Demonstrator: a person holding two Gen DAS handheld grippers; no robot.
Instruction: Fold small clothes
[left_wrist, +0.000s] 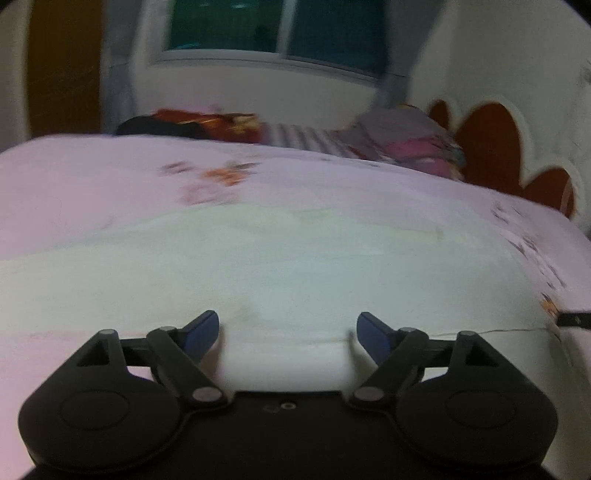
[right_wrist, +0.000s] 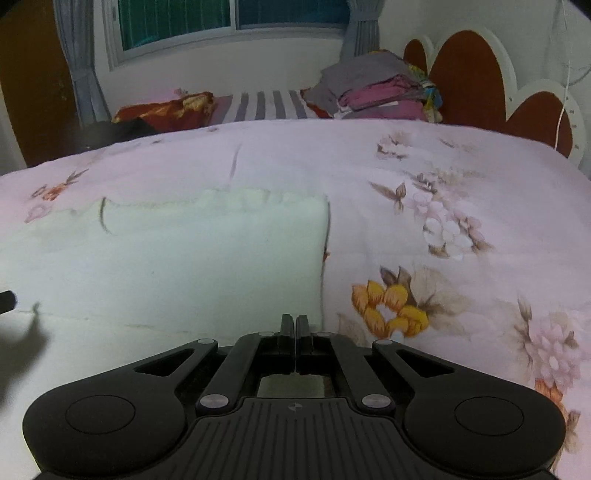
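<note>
Garment (right_wrist: 177, 266): pale, spread flat on floral bedspread (right_wrist: 461, 192), left of centre. Right hand-held gripper (right_wrist: 295, 326): jaws pressed together at the garment's near right edge; cloth visible beneath them, grip uncertain. Left hand-held gripper (left_wrist: 288, 334): jaws wide apart, empty, over the garment (left_wrist: 295, 266). Clothes stack (right_wrist: 373, 94) by headboard (right_wrist: 465, 74).

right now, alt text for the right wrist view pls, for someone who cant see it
The right gripper, jaws closed, sits at the near right corner of a pale green garment spread flat on a pink floral bedspread; whether it pinches the cloth cannot be told. Behind are a stack of folded clothes, a scalloped red headboard and a window.
</note>
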